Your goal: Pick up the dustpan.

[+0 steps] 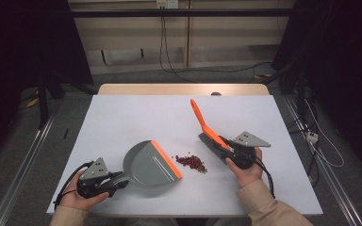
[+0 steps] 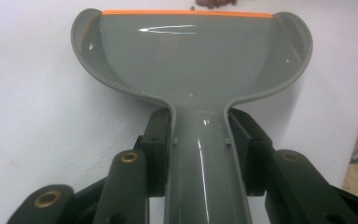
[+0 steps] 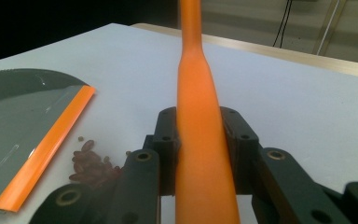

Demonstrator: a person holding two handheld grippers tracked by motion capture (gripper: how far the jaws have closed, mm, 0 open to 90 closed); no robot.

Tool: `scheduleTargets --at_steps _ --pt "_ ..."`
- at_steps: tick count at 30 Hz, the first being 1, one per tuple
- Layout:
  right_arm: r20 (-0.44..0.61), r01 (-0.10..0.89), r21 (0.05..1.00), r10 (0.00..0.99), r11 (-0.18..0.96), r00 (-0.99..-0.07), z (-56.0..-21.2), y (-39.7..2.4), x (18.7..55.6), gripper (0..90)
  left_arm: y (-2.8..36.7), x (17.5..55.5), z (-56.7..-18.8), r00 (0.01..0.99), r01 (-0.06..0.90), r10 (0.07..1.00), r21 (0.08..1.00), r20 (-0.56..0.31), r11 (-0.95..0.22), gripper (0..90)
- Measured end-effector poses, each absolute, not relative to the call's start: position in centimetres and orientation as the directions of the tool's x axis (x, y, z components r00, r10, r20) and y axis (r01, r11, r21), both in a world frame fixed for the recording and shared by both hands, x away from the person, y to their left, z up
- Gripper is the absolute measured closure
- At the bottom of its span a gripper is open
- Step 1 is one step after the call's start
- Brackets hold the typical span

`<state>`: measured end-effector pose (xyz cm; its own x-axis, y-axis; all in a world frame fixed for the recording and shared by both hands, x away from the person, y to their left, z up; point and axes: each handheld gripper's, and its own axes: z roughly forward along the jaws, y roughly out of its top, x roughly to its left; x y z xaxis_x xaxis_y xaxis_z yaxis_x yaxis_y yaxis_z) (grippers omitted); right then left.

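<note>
On the table, left jaws grip the dustpan (image 1: pixel 148 165) (nothing inside), right jaws grip the brush (image 1: pixel 206 126), beans (image 1: pixel 191 162) between.

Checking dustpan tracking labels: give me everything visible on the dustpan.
The dustpan looks like glossy grey plastic: a rounded scoop with a ribbed raised rim, a straight orange lip along its open front edge and a narrow grey handle. Its inside looks empty. It lies on the white table, lip towards the small pile of red beans, with a small gap between them. The left gripper is shut on the handle, a jaw pressing on each side in the left gripper view.
</note>
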<state>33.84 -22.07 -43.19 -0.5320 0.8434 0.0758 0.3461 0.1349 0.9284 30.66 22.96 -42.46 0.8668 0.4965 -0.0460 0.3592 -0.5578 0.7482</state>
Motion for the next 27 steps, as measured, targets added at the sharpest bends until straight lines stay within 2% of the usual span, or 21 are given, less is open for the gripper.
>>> scheduleTargets --at_steps 13,21,27 --pt "0.025 0.358 0.911 0.837 0.206 -0.547 -44.5 -21.1 33.7 70.3 22.5 31.0 -42.9 0.879 0.367 0.47 0.744 -0.082 -0.558 62.5" --pt "0.03 0.373 0.904 0.84 0.208 -0.542 -44.2 -21.6 33.8 69.4 21.6 30.9 -42.8 0.903 0.347 0.42 0.724 -0.087 -0.597 62.6" --pt "0.024 0.37 0.904 0.839 0.214 -0.544 -44.1 -21.6 33.9 66.8 21.3 30.8 -42.8 0.902 0.353 0.421 0.727 -0.097 -0.588 62.5"
